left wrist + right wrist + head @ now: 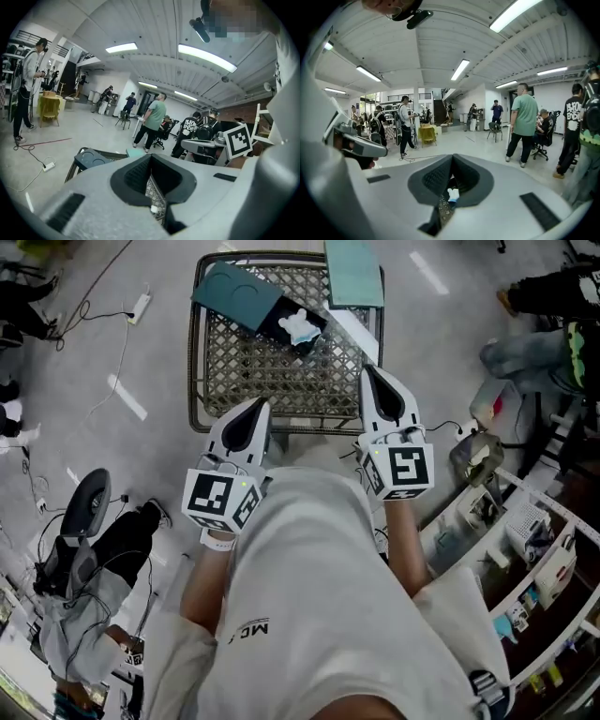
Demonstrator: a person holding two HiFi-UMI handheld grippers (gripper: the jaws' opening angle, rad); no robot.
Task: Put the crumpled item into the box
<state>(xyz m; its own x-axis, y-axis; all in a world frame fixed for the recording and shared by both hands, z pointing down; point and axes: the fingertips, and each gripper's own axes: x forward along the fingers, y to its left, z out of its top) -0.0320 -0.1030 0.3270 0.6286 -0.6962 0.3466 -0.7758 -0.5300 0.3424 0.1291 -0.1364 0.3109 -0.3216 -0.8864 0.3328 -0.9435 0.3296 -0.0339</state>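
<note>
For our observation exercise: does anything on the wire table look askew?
The dark box lies skewed on the wire table, white crumpled item in its open end; a teal panel overhangs the far edge.

Both bare forearms reach forward past the white shirt, the left forearm along the shirt's left edge and the right forearm along its right edge. The left claw points straight ahead of the shirt, its marker cube just at the shirt's left shoulder, jaws pressed together with nothing between them. The right claw, slightly farther ahead of the shirt, is likewise closed and empty.
</note>
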